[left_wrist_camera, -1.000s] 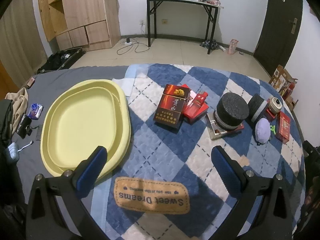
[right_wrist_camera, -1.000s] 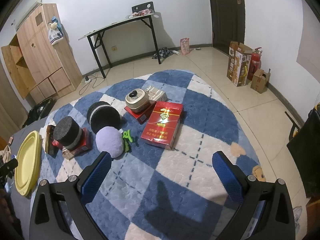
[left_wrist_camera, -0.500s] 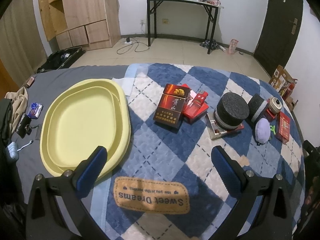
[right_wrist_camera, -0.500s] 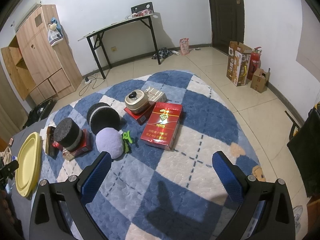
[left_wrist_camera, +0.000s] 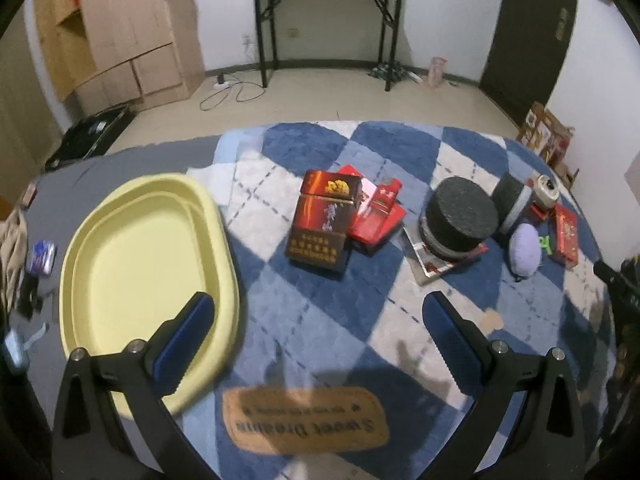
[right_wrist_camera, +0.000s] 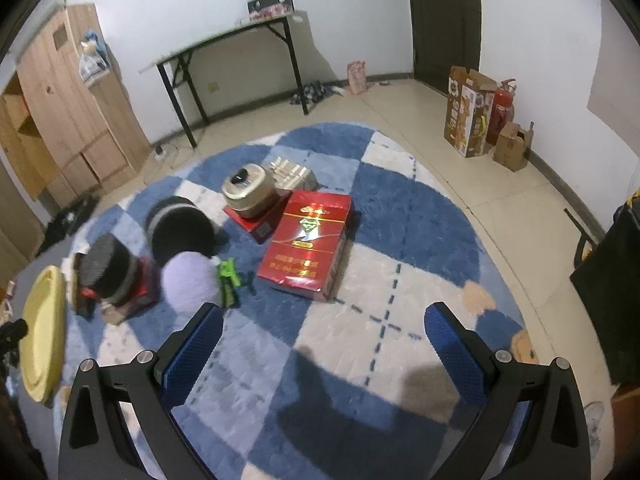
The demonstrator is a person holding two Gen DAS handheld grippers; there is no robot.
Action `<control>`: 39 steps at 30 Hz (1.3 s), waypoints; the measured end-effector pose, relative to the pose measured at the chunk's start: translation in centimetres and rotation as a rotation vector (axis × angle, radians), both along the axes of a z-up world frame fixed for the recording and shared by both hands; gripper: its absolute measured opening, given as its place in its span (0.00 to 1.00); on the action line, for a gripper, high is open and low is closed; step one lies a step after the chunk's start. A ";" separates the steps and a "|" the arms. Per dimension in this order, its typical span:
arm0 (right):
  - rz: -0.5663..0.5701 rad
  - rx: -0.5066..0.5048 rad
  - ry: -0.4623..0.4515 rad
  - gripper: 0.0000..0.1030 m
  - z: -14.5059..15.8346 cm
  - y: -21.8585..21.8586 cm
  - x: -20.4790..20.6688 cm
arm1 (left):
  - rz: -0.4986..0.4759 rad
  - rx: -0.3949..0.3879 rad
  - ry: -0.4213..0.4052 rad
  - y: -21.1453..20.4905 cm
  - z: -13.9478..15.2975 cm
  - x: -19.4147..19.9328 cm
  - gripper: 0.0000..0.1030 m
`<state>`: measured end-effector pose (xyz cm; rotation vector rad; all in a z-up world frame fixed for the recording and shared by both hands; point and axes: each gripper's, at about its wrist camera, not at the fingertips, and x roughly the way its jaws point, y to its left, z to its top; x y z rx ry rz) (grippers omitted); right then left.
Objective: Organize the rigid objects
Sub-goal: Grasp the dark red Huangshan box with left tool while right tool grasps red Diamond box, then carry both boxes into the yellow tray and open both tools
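Observation:
A yellow oval tray (left_wrist_camera: 136, 264) lies at the left of a blue-and-white checked rug (left_wrist_camera: 320, 312). A dark red carton (left_wrist_camera: 324, 224) and smaller red boxes (left_wrist_camera: 376, 216) lie ahead of my open, empty left gripper (left_wrist_camera: 316, 320). Two black foam cylinders (left_wrist_camera: 460, 220), a lilac puff (left_wrist_camera: 526, 250) and a round tin (left_wrist_camera: 544, 190) sit to the right. My right gripper (right_wrist_camera: 324, 332) is open and empty, short of a large red box (right_wrist_camera: 306, 244), with the tin (right_wrist_camera: 248, 190), the puff (right_wrist_camera: 190, 280) and a green clip (right_wrist_camera: 228, 280) to its left.
A black folding table (right_wrist_camera: 228, 48) and a wooden cabinet (left_wrist_camera: 120, 36) stand by the far wall. Cardboard boxes and a fire extinguisher (right_wrist_camera: 500, 108) stand at the right wall. Small clutter (left_wrist_camera: 40, 258) lies on the grey cover left of the tray.
Both grippers have moved forward and lower toward the rug; the objects look nearer. Both stay open. Nothing on the rug has moved.

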<state>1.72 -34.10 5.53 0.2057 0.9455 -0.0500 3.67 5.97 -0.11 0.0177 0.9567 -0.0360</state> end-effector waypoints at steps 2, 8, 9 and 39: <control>0.006 -0.012 0.017 1.00 -0.5 0.2 1.7 | -0.012 0.019 -0.008 0.5 -0.3 1.5 1.00; -0.028 0.005 0.029 1.00 -2.0 0.4 6.3 | -0.062 0.025 0.059 1.2 -2.6 6.6 1.00; -0.033 -0.001 0.036 1.00 -2.4 0.4 6.9 | -0.095 0.037 0.071 0.7 -3.3 7.2 1.00; 0.064 0.010 -0.169 0.60 0.3 -0.7 4.9 | -0.113 -0.119 -0.022 5.4 1.2 6.9 0.57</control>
